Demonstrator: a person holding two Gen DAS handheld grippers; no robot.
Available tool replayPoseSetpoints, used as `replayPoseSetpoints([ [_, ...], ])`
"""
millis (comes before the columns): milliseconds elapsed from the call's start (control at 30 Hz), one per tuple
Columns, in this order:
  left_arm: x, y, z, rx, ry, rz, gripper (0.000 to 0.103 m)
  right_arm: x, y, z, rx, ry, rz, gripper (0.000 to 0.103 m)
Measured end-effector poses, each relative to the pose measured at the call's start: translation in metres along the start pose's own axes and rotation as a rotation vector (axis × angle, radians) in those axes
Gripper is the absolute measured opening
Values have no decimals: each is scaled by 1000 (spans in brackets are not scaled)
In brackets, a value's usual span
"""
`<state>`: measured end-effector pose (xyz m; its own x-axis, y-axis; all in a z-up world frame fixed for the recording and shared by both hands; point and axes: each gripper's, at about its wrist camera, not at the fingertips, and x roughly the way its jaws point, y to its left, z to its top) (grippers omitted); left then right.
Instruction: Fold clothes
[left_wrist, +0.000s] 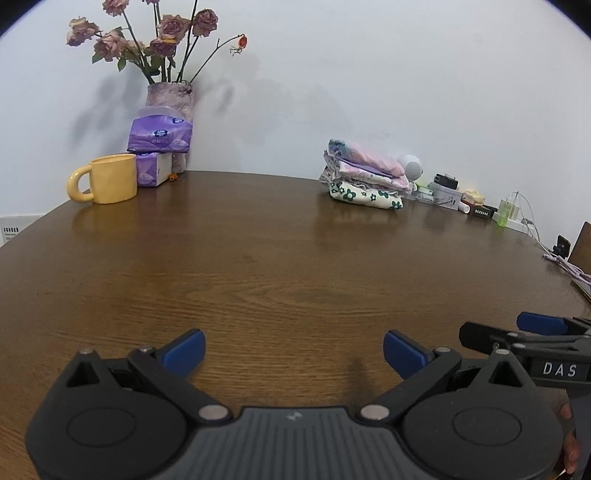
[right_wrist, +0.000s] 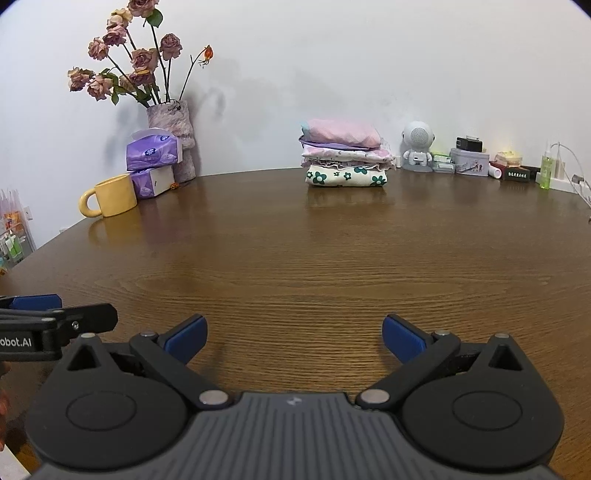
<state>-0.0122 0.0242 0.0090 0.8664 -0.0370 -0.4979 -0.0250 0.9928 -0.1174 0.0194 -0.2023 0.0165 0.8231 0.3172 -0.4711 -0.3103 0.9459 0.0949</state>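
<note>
A stack of folded clothes (left_wrist: 364, 177) (right_wrist: 345, 155) lies at the far side of the brown wooden table (left_wrist: 258, 266) (right_wrist: 314, 258), near the wall: a pink piece on top, a white one with green flowers at the bottom. My left gripper (left_wrist: 293, 350) is open low over the near table, nothing between its blue pads. Side by side with it, my right gripper (right_wrist: 293, 336) is open too and holds nothing. Each gripper shows at the edge of the other's view: the right gripper (left_wrist: 517, 332) and the left gripper (right_wrist: 55, 314). No loose garment is in view.
At the far left stand a yellow mug (left_wrist: 107, 179) (right_wrist: 110, 195), purple tissue packs (left_wrist: 159, 147) (right_wrist: 153, 162) and a vase of dried roses (left_wrist: 171, 96) (right_wrist: 171, 122). Right of the stack: a small white robot speaker (right_wrist: 417, 146), boxes, a green bottle (right_wrist: 546, 168) and cables (left_wrist: 565, 258).
</note>
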Motion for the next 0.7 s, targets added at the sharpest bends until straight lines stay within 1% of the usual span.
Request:
replayPoseSetpoints([
  [300,4,-4,-3,23,15,19,103,1,1,-1,-1,7,-4,103],
  [567,9,2,-3,-11,43,7,103,5,-6,-1,37,29,25,103],
  [700,10,5,-2,-19,40,10,103,6,-8,-1,48,38,32,103],
])
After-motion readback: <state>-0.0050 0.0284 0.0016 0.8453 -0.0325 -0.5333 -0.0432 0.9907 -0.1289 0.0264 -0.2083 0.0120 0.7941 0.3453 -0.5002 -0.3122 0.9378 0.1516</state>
